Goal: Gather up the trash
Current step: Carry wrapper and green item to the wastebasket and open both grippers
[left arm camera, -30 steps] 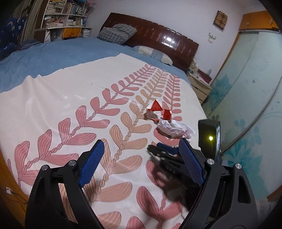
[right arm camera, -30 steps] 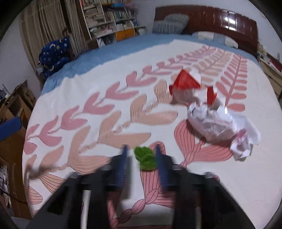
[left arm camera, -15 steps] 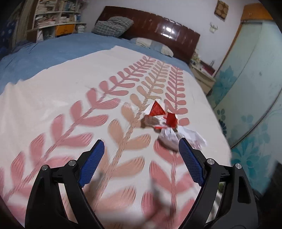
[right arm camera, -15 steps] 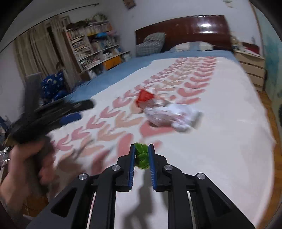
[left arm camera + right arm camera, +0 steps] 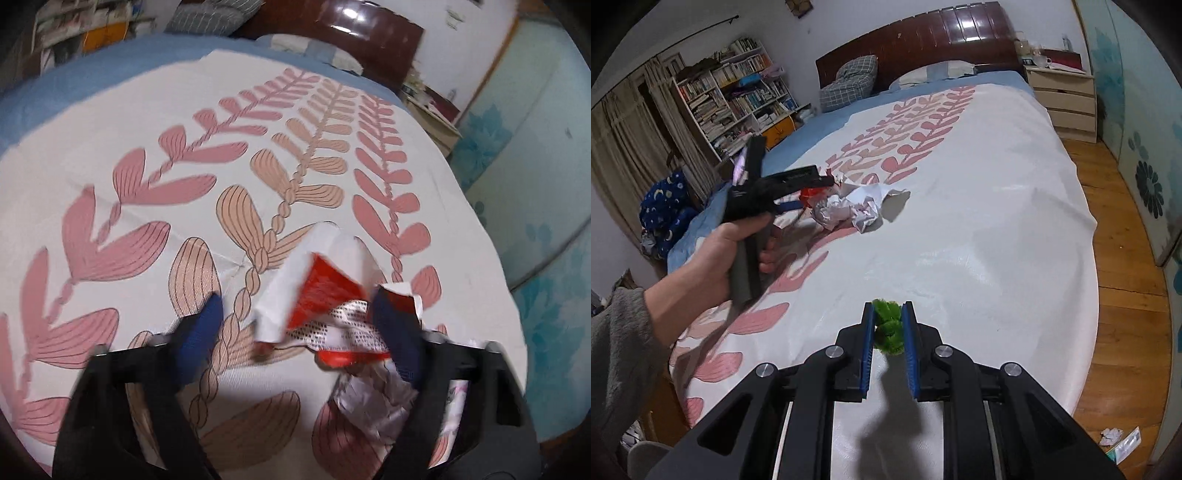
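Collection was mid-way: the right gripper (image 5: 888, 328) pinched a green fuzzy scrap (image 5: 887, 325), while the wide-open, empty left gripper (image 5: 299, 321) straddled the crumpled red-and-white paper wrapper (image 5: 317, 295) near the bedspread's (image 5: 110, 129) right edge, needing only to close.

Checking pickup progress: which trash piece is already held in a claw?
The green scrap, pinched in the right claw. The red-and-white wrapper and crumpled paper lie on the bed.
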The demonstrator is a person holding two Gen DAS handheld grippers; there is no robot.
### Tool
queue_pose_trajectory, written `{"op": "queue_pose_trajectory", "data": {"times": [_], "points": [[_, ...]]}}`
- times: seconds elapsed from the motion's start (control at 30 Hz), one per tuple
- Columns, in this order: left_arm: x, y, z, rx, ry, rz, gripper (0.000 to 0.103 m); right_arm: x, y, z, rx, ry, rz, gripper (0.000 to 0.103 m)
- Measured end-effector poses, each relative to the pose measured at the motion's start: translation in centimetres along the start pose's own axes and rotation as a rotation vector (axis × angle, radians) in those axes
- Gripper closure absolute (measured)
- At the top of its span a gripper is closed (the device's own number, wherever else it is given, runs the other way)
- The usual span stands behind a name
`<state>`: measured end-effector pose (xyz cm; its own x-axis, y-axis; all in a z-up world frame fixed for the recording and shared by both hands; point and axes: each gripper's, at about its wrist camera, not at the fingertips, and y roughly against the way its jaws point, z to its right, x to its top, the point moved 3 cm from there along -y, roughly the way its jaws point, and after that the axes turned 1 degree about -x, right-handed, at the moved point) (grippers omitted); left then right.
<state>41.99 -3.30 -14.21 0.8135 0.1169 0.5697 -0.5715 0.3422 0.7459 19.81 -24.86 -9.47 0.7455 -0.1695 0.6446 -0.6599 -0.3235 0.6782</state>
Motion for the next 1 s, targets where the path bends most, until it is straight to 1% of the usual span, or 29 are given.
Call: {"op": "queue_pose_trajectory", "data": {"times": [0.03,0.07,0.1,0.13,0.17,0.2,0.3,0.37,0.4,0.5,0.57,0.6,0.7,0.77,0.8,0.83,0.87,0.93,1.0], "points": [[-0.1,-0.2,-0.4,0.009,0.022,-0.019,0.057,0.0,0.3,-0.1,0.005,0.013,0.007,0.086],[-0.4,-0.2,-0.6,0.001,0.047,-0.032,0.06,0.1,0.6,-0.4,0.003,0.022,0.011,0.086],[-0.6,-0.2,-0.6,-0.007,0.055,-0.04,0.068,0.1,0.9,-0.5,0.008,0.024,0.011,0.086],[-0.9,0.1,-0.4,-0.004,0.054,-0.042,0.079,0.2,1.3,-0.5,0.01,0.023,0.016,0.086],[-1.1,1.0,-0.2,0.015,0.043,-0.029,0.081,0.3,1.7,-0.7,0.011,0.026,0.02,0.086],[-1.2,1.8,0.1,0.018,0.041,-0.01,0.081,0.5,2.4,-0.8,0.013,0.028,0.03,0.086],[-1.1,6.5,1.0,0.013,0.047,0.081,0.081,1.1,5.0,-1.5,0.012,0.044,0.068,0.086],[-1.1,11.0,2.1,0.015,0.031,0.138,0.081,1.6,6.9,-1.9,0.01,0.052,0.095,0.086],[-1.2,12.7,2.7,0.012,0.023,0.158,0.081,1.8,8.1,-2.0,0.009,0.054,0.108,0.086],[-1.9,19.6,5.5,0.001,-0.028,0.225,0.081,2.6,12.1,-3.0,-0.01,0.07,0.141,0.086],[-3.1,24.9,8.1,-0.039,-0.061,0.264,0.081,3.0,15.1,-3.8,-0.041,0.089,0.147,0.086],[-3.5,26.4,8.9,-0.052,-0.072,0.278,0.081,3.1,16.8,-4.0,-0.055,0.097,0.159,0.086],[-6.4,32.0,13.2,-0.09,-0.132,0.318,0.081,3.2,21.7,-4.5,-0.086,0.125,0.195,0.086],[-7.8,33.9,15.1,-0.117,-0.143,0.326,0.081,2.9,24.9,-4.2,-0.09,0.123,0.214,0.086],[-8.9,35.3,16.6,-0.144,-0.147,0.333,0.081,2.7,26.5,-4.0,-0.094,0.121,0.227,0.086],[-9.3,35.8,17.6,-0.162,-0.149,0.334,0.081,2.6,27.8,-3.8,-0.105,0.122,0.233,0.086],[-10.4,36.7,19.0,-0.2,-0.152,0.336,0.081,2.2,29.2,-3.5,-0.116,0.123,0.236,0.086],[-12.0,37.2,21.1,-0.24,-0.166,0.318,0.081,1.3,32.2,-2.8,-0.144,0.125,0.241,0.086],[-14.3,36.9,24.5,-0.281,-0.208,0.288,0.081,0.4,35.1,-1.8,-0.189,0.139,0.24,0.086]]}}
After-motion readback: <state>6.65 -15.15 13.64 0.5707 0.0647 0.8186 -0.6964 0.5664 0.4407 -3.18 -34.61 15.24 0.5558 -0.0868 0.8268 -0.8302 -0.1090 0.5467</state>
